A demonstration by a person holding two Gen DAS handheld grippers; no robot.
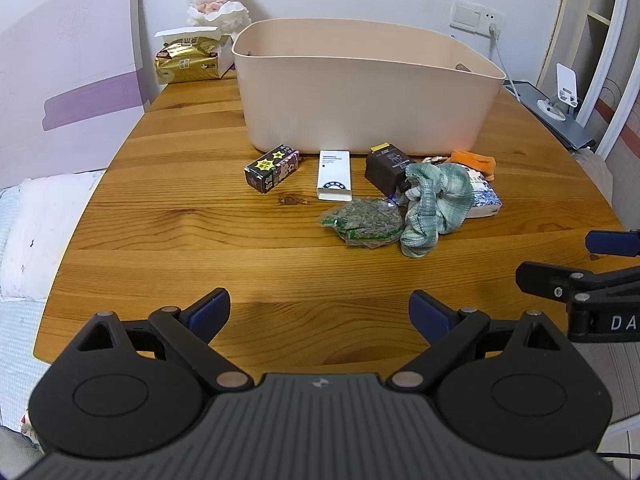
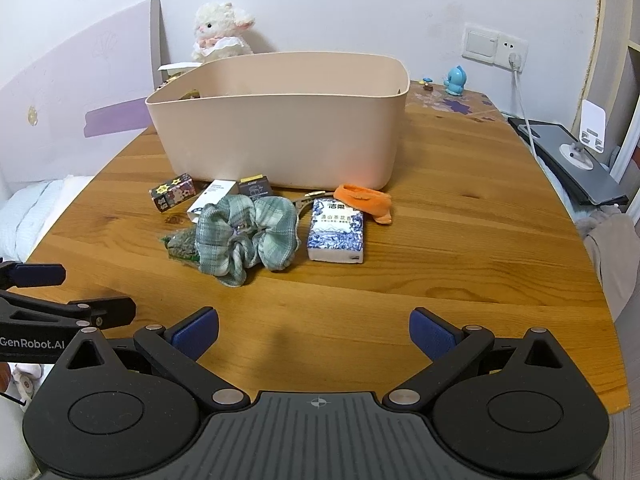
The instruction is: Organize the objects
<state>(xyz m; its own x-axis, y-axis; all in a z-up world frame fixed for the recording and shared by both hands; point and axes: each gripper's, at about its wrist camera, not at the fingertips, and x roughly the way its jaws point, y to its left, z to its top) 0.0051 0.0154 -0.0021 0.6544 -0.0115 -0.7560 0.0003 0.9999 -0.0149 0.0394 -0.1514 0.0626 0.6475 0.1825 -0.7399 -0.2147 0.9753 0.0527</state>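
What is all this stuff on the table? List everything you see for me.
Bin: one, beige, back middle of the wooden table.
Patterned box: one, dark with yellow stars, in front of the bin, farthest left.
White box: one, lying flat beside it.
Black box: one, with a yellow tab, near the bin.
Scrunchie: one, green plaid, in the middle of the pile.
Green packet: one, clear wrapper, left of the scrunchie.
Tissue pack: one, blue and white, right of the scrunchie.
Orange cloth: one, behind the tissue pack.
Plush lamb: one, white, back by the wall.
Gold packet: one, under the lamb.
Blue figurine: one, far right corner.
Left gripper: black, blue pads, open.
Right gripper: same, open.
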